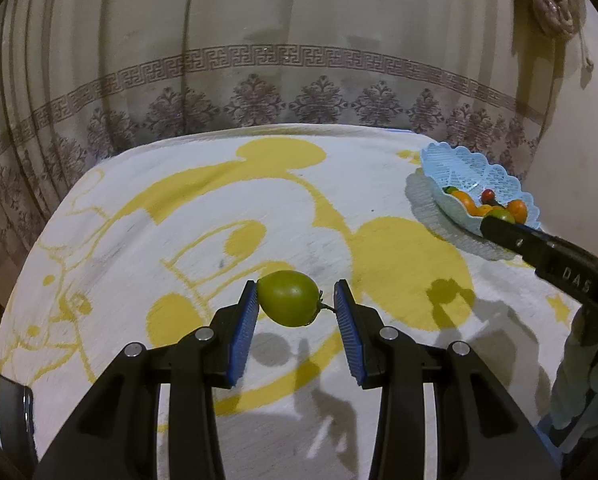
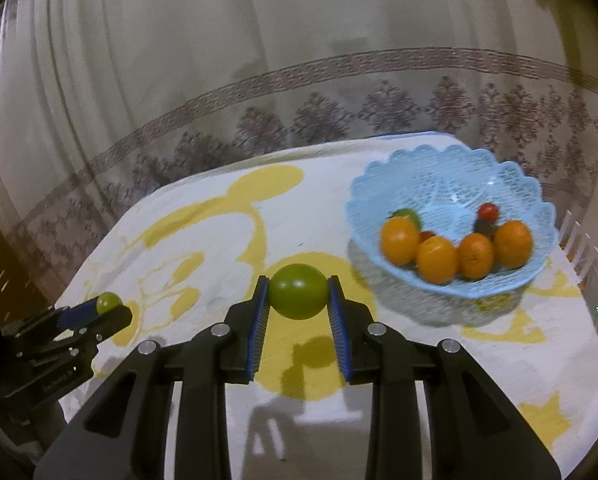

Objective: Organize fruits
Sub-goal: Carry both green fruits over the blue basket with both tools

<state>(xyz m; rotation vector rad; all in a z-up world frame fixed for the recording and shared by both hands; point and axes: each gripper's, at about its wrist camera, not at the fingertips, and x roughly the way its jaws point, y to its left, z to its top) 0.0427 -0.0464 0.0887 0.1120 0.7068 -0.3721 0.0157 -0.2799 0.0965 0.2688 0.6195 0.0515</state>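
Two grippers are up over the table, and each of ours carries a green fruit. Biggest in view is the patterned curtain [image 1: 259, 60] hanging behind everything, pale with a darker ornamental band. Below it lies the table [image 1: 179, 208], covered in a white cloth printed with yellow cartoon shapes. At its far right side sits the blue lattice basket [image 2: 451, 168] with a scalloped rim; inside we count four oranges [image 2: 437, 260] toward the near wall, a small red fruit [image 2: 488, 211] behind them, and a green one [image 2: 409, 216] half hidden at the left.

Our left gripper [image 1: 297, 308] holds a green egg-shaped fruit [image 1: 289, 298] lifted off the cloth — its left pad presses the skin, while the right pad meets only the stem end. Our right gripper [image 2: 298, 298] is clamped narrowly on a round green fruit [image 2: 298, 291], both blue pads [image 2: 261, 312] against its sides, just short of the basket, its shadow on the cloth beneath.
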